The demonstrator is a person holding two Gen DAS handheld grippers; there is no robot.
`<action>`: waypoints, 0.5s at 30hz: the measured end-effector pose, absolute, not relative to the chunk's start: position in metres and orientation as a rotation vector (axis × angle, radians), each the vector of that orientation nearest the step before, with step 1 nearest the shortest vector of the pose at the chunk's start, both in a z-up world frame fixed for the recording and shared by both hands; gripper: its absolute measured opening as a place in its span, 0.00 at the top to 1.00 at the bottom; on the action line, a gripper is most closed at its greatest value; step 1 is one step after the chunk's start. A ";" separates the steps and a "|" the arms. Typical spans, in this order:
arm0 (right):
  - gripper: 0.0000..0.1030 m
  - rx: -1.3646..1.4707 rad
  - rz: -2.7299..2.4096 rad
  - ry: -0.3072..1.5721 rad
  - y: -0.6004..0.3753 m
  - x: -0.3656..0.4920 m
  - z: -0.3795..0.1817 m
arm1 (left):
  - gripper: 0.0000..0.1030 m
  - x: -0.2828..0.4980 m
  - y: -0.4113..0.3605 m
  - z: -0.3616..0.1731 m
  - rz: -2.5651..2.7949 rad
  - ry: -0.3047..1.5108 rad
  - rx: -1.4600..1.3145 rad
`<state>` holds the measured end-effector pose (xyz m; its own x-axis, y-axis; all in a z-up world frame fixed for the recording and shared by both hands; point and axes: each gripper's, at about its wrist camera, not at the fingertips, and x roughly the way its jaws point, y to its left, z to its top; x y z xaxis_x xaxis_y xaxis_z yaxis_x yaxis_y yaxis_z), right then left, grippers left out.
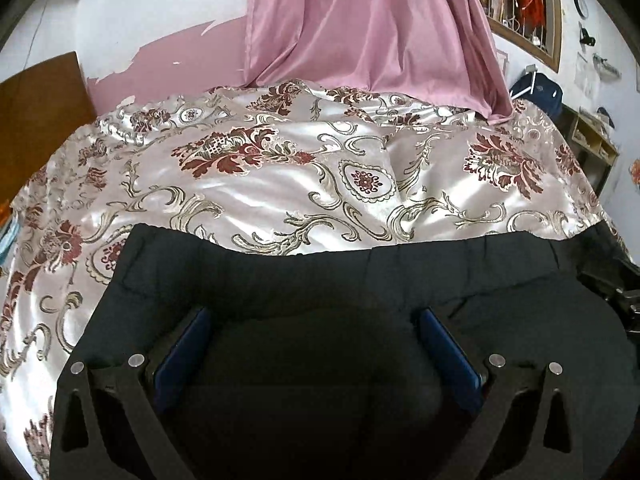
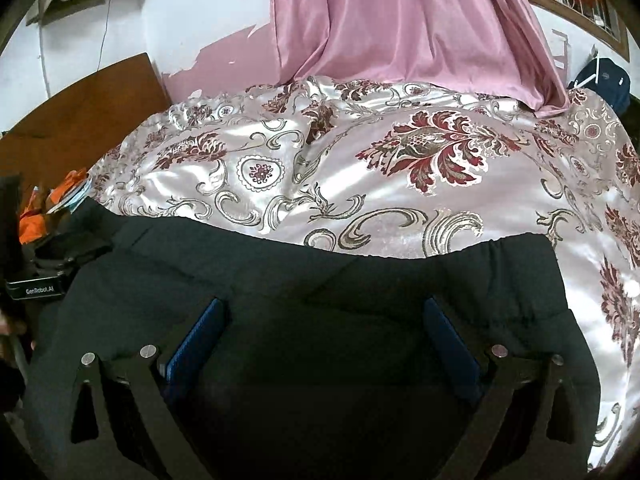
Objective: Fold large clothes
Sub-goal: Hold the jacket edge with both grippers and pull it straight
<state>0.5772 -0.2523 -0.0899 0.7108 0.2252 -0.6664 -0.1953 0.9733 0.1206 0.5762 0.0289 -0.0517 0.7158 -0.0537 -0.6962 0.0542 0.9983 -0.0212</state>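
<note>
A large black garment [image 1: 280, 280] lies flat on the bed; its far hem runs across both views, and it shows in the right wrist view [image 2: 360, 280]. My left gripper [image 1: 316, 316] hovers over the garment's left part with its blue-padded fingers [image 1: 188, 344] wide apart and nothing between them. My right gripper [image 2: 326, 312] hovers over the right part, fingers [image 2: 200, 336] also wide apart and empty. The other gripper's body shows at the right edge of the left view [image 1: 624, 280] and at the left edge of the right view [image 2: 36, 284].
The bed has a shiny white cover with red floral pattern [image 1: 280, 168]. A pink curtain [image 1: 360, 28] hangs onto the bed's far side. A brown headboard [image 1: 36, 112] stands at left, shelves [image 1: 592, 140] at right. Orange items [image 2: 44, 200] lie beside the bed.
</note>
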 end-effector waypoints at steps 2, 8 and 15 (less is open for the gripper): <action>0.04 0.060 0.241 0.740 -0.254 0.578 -0.092 | 0.00 0.576 0.030 -0.052 -0.067 0.762 -0.017; 0.03 0.094 0.257 0.728 -0.257 0.580 -0.098 | 0.00 0.573 0.030 -0.054 -0.068 0.724 -0.033; 0.02 0.103 0.261 0.727 -0.258 0.582 -0.100 | 0.00 0.572 0.030 -0.056 -0.067 0.700 -0.039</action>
<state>0.5817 -0.2584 -0.0998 0.7161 0.2711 -0.6432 -0.1999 0.9626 0.1831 0.5722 0.0299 -0.0558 0.7631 -0.0748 -0.6419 0.0489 0.9971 -0.0581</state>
